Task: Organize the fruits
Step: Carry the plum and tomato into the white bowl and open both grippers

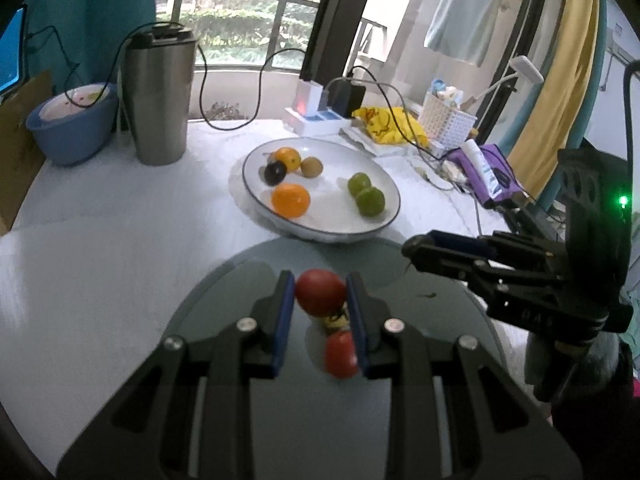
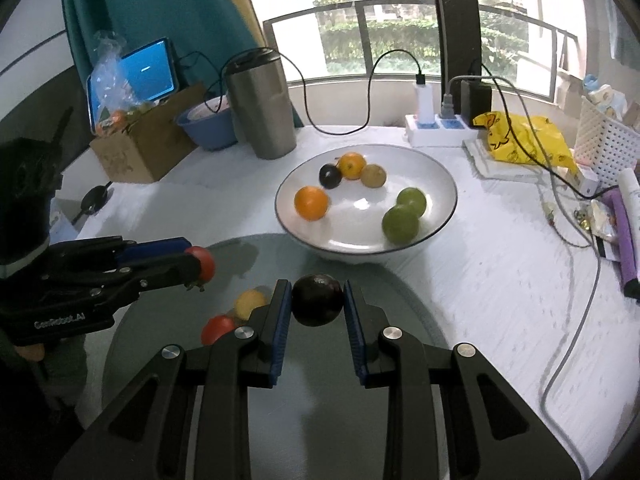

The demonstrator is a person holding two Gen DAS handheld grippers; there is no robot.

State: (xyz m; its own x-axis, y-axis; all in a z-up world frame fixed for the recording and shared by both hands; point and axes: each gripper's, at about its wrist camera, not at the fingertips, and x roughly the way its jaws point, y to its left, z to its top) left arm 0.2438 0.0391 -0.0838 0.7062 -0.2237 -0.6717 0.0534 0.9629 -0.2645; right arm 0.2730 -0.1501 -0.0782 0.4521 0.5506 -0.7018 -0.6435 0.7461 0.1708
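My left gripper (image 1: pixel 320 292) is shut on a red tomato (image 1: pixel 320 291) and holds it above the grey-green plate (image 1: pixel 224 280). Below it on that plate lie another red tomato (image 1: pixel 340 354) and a yellow fruit (image 2: pixel 250 301). My right gripper (image 2: pixel 317 300) is shut on a dark plum (image 2: pixel 318 299) over the same plate (image 2: pixel 400 300). The white bowl (image 1: pixel 384 184) behind holds two oranges (image 1: pixel 291 199), two green fruits (image 1: pixel 370 201), a kiwi (image 1: pixel 311 167) and a dark plum (image 1: pixel 275 173). The right gripper also shows in the left wrist view (image 1: pixel 412 250), and the left gripper in the right wrist view (image 2: pixel 200 264).
A steel tumbler (image 1: pixel 160 96) and a blue basin (image 1: pixel 76 124) stand at the back left. A power strip (image 2: pixel 436 130) with cables, a yellow bag (image 2: pixel 524 140), a white basket (image 2: pixel 608 144) and a cardboard box (image 2: pixel 140 148) ring the table.
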